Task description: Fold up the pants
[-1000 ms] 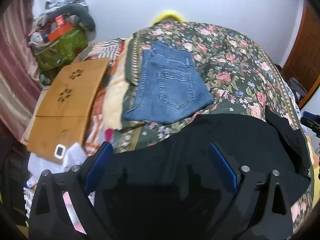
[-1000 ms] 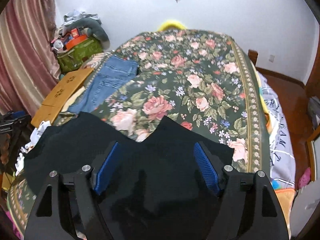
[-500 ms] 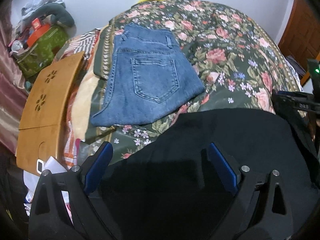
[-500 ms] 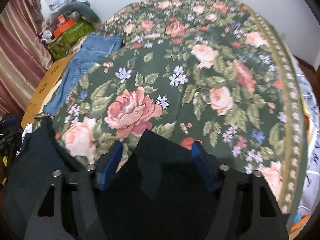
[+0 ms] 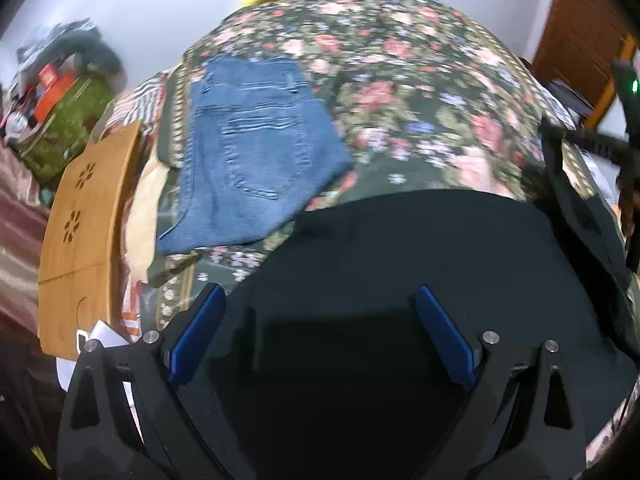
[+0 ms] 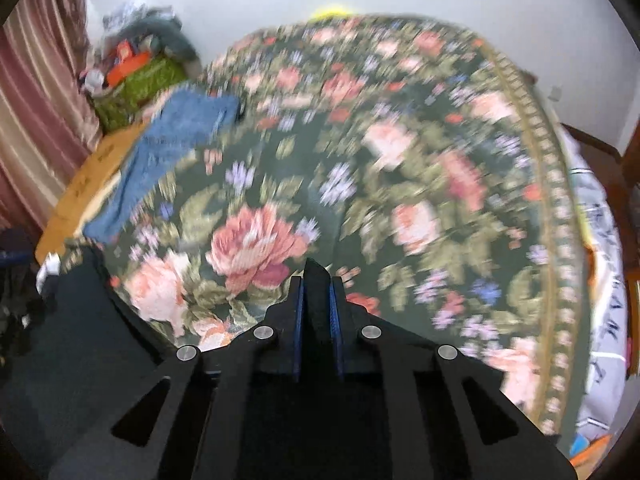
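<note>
Black fabric: the black pants (image 5: 420, 280) lie spread on the near part of the floral bedspread (image 5: 400, 80), filling the lower half of the left wrist view. Left gripper (image 5: 320, 340): jaws stand wide apart above the dark cloth, blue pads (image 5: 198, 332) clear of it on both sides, nothing pinched. Folded blue jeans (image 5: 256, 152): flat on the bedspread, beyond the black pants and toward its left edge. Wooden board (image 5: 84, 232): off the bedspread's left edge, with flower-shaped cutouts. Green bag (image 5: 68, 124): past the board, near the wall, with clutter on top. Brown wooden door (image 5: 580, 32): beyond the bedspread's right side.

Right wrist view, blurred. Right gripper (image 6: 318, 300): jaws closing, pads pressed against a raised fold of the black pants (image 6: 316, 280) that stands between them. More of the pants spreads to the lower left over the floral bedspread (image 6: 400, 160). Blue jeans (image 6: 172, 148): at the bedspread's far left edge. Striped pink curtain (image 6: 36, 100): left of the bedspread. White patterned sheet (image 6: 600, 280): along its right edge.
</note>
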`<state>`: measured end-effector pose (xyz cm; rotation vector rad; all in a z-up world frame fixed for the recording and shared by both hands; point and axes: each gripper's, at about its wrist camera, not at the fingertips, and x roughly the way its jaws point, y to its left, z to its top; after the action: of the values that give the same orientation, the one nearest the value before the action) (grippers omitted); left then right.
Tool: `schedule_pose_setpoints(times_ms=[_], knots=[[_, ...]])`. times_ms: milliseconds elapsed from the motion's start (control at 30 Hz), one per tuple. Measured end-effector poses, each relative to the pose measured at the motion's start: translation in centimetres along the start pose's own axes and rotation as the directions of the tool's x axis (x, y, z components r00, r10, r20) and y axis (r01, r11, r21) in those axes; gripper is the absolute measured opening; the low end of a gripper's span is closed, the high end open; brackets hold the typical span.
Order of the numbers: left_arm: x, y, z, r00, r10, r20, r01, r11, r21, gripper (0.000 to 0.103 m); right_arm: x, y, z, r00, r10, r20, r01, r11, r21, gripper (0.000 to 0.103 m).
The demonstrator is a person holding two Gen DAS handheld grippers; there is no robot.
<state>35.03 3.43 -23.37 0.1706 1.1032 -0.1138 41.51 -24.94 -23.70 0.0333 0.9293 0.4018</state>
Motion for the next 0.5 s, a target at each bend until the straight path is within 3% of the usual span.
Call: schedule_pose_setpoints(times_ms=[167, 300, 500], knots=[[-1.0, -3.9, -0.4, 0.999, -0.038, -0.024, 0.04, 0.998, 0.057, 0.097, -7.6, -2.3, 1.3, 0.99, -0.048, 0.131, 0.044, 0.998, 0.033, 0.01], [-1.9, -7.9, -1.0, 0.997, -0.067, -0.035, 0.071, 0.991, 0.114, 0.097, -14.1, -3.9, 1.6, 0.966, -0.087, 0.242, 0.077, 0.996, 0.052, 0.01], [-1.9, -11.8, -1.7, 0.996, -0.068, -0.064, 0.077, 0.986, 0.148, 0.097, -17.9, -4.5, -0.7, 0.955, -0.104, 0.276, 0.099, 0.995, 0.031, 0.01]])
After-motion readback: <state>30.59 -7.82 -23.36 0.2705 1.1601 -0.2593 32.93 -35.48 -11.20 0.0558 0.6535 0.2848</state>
